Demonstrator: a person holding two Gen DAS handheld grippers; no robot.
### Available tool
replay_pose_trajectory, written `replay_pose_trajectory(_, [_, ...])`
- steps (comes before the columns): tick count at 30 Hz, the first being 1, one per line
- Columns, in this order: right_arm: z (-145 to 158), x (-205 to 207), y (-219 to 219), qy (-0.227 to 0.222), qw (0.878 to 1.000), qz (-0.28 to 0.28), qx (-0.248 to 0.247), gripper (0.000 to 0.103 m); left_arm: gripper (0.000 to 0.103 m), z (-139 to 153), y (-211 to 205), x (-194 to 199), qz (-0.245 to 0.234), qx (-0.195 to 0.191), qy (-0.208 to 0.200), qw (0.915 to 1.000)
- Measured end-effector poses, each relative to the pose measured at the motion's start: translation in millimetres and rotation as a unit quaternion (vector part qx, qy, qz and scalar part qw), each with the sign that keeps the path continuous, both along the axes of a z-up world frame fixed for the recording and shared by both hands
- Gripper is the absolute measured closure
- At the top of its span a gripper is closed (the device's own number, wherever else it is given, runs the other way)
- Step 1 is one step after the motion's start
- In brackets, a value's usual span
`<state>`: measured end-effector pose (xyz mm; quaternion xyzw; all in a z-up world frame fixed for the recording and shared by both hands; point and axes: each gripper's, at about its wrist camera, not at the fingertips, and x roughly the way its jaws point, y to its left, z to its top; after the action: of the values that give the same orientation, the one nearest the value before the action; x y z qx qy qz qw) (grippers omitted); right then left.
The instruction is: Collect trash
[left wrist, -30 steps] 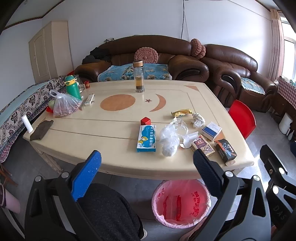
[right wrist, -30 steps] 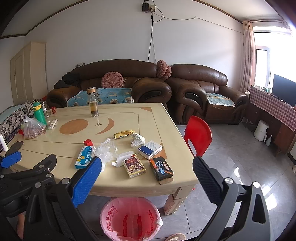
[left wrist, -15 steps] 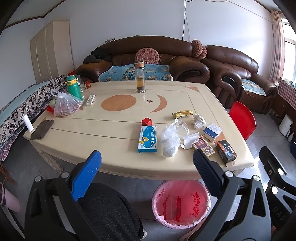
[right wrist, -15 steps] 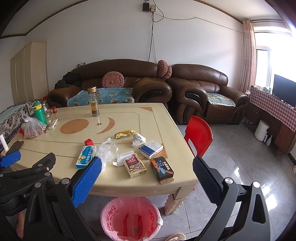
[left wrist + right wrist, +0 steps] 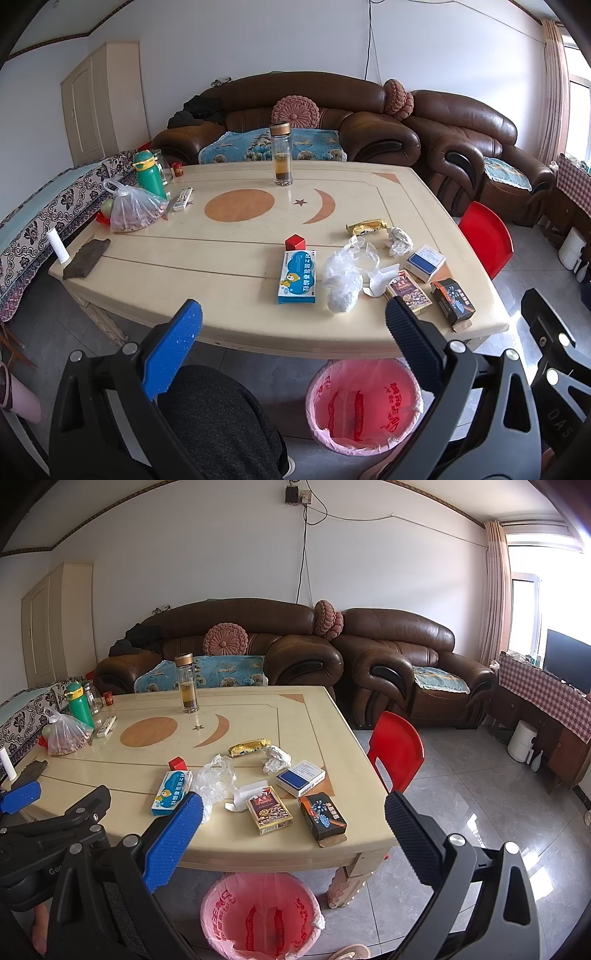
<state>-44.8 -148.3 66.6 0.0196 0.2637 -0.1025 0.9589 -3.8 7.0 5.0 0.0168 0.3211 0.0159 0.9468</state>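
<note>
A big tabletop (image 5: 229, 273) fills the room in front of brown sofas (image 5: 236, 646). Under its near edge stands a bin with a pink bag (image 5: 262, 915). The left hand-held gripper (image 5: 291, 343) is wide open and holds nothing, up in the air before the tabletop. The right hand-held gripper (image 5: 295, 827) is wide open too, with nothing in it. The trash lies on the near right part of the tabletop: a clear crumpled plastic bag (image 5: 345, 273), a scrunched paper ball (image 5: 399, 240) and a gold wrapper (image 5: 367, 226), near small boxes.
</note>
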Motion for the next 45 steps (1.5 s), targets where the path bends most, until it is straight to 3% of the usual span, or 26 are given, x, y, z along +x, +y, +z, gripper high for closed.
replay_pose_trajectory(35, [6,0,-1,0.000,1.000,0.003,0.001,0.006,0.006,0,2,-2,0.003,0.002,-0.003,1.0000])
replay_pose_trajectory(45, [-7,11,-3,0.011,1.000,0.006,0.006,0.006,0.006,-8,11,7,0.007,0.003,0.014,0.9999])
